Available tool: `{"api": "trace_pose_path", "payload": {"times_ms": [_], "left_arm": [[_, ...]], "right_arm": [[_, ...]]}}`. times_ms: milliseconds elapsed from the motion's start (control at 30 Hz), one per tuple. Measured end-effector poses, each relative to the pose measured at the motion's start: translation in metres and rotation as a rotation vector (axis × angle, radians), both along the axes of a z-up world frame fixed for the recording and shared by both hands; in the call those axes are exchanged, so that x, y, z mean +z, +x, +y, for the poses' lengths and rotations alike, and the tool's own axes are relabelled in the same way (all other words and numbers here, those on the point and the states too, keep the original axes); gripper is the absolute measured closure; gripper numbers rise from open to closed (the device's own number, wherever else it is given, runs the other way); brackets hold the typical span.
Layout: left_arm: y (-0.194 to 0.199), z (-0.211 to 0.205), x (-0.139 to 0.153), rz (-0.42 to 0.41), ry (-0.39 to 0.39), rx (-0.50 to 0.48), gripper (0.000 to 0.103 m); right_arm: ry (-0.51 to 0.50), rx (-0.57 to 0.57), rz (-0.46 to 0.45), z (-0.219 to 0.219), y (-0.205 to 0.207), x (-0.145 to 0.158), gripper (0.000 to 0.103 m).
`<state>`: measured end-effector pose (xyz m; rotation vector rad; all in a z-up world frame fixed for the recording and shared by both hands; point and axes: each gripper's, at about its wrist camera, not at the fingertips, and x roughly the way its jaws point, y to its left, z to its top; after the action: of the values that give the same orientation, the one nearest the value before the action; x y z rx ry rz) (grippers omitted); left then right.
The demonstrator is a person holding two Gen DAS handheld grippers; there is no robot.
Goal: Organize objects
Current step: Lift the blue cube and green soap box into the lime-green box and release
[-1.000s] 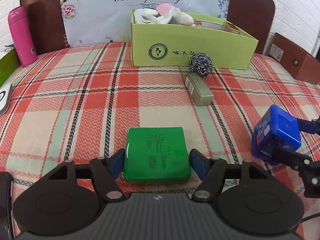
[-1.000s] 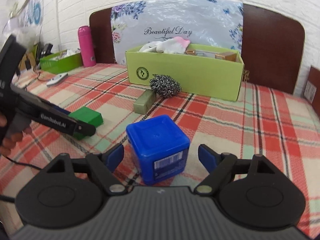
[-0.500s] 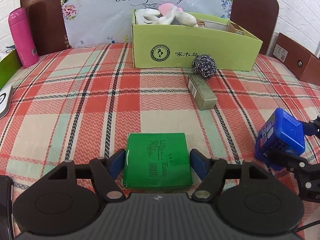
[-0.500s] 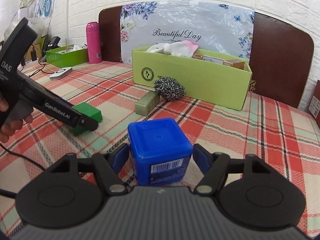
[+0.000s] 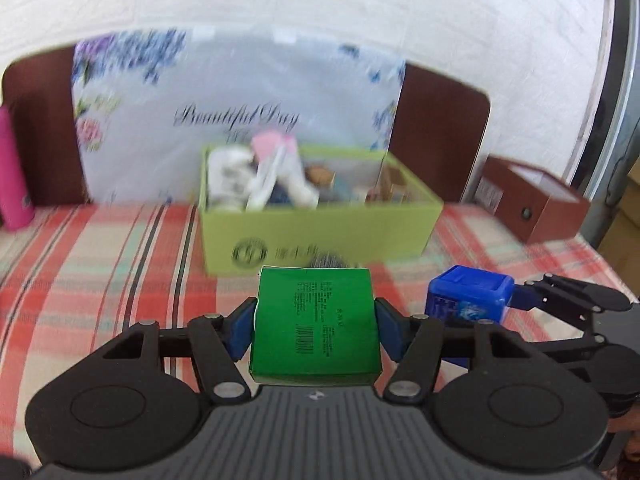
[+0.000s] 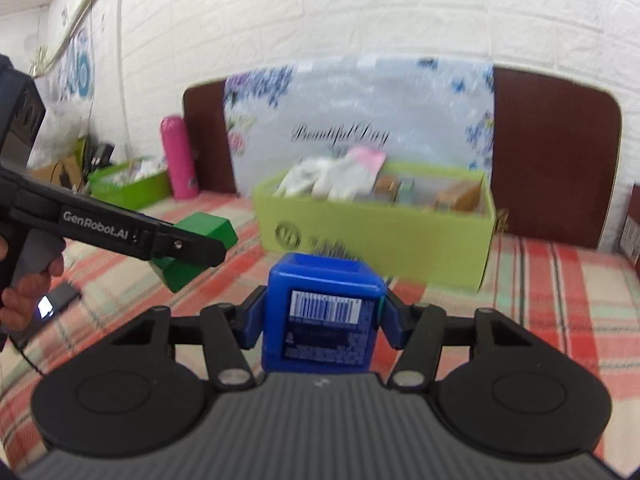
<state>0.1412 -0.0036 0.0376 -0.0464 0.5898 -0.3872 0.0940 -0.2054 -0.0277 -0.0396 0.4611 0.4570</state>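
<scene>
A flat green box point(image 5: 314, 322) sits between the blue pads of my left gripper point(image 5: 316, 330), whose jaws are closing and press on its sides; it hangs above the plaid cloth. The right wrist view shows the same green box point(image 6: 200, 240) in the air. A blue cube-shaped box point(image 6: 324, 322) with a barcode is pinched by my right gripper point(image 6: 322, 322), its jaws closing too; the blue box point(image 5: 468, 300) also shows lifted at the right of the left wrist view. Ahead stands the light green cardboard box point(image 5: 316, 232), full of soft toys and small boxes.
A pink bottle point(image 6: 179, 158) and a green tray point(image 6: 128, 186) stand at the back left. A brown box point(image 5: 536, 208) sits at the back right. A steel scrubber point(image 5: 328, 260) peeks out in front of the cardboard box. A hand point(image 6: 20, 292) holds the left gripper's handle.
Both grippers closed onto their boxes and lifted them off the cloth. Both views tilted up toward the cardboard box and the wall.
</scene>
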Motion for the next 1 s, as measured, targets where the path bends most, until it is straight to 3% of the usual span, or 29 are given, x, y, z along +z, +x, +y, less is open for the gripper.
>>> {"api": "trace_pose_path", "payload": {"times_ms": [133,367,533,700,767,833,900,1000], "left_arm": [[0.035,-0.011,0.026,-0.061,-0.012,0.007,0.039],[0.119,-0.018,0.04,-0.041,-0.062,0.055,0.039],[0.16,-0.027,0.038,-0.039,-0.04,0.075,0.039],[0.188,-0.03,0.02,-0.012,-0.038,0.102,0.038],[0.195,-0.031,0.007,0.004,-0.012,0.127,0.019],[0.194,-0.028,-0.004,0.005,0.017,0.156,0.017],[0.193,-0.02,-0.012,0.018,0.01,0.171,0.017],[0.189,-0.014,-0.015,0.033,-0.019,0.172,0.017]], "right_arm": [[0.018,-0.055,-0.073,-0.004,0.032,0.027,0.046],[0.009,-0.141,-0.161,-0.002,0.11,0.05,0.046],[-0.025,-0.194,-0.183,0.001,0.168,0.045,0.046],[-0.077,-0.214,-0.158,0.009,0.21,0.019,0.046],[-0.127,-0.21,-0.12,0.014,0.219,0.003,0.036],[-0.147,-0.223,-0.133,0.015,0.215,-0.009,0.003],[-0.162,-0.233,-0.183,0.015,0.203,-0.016,0.0],[-0.18,-0.23,-0.186,0.015,0.193,-0.021,0.0]]}}
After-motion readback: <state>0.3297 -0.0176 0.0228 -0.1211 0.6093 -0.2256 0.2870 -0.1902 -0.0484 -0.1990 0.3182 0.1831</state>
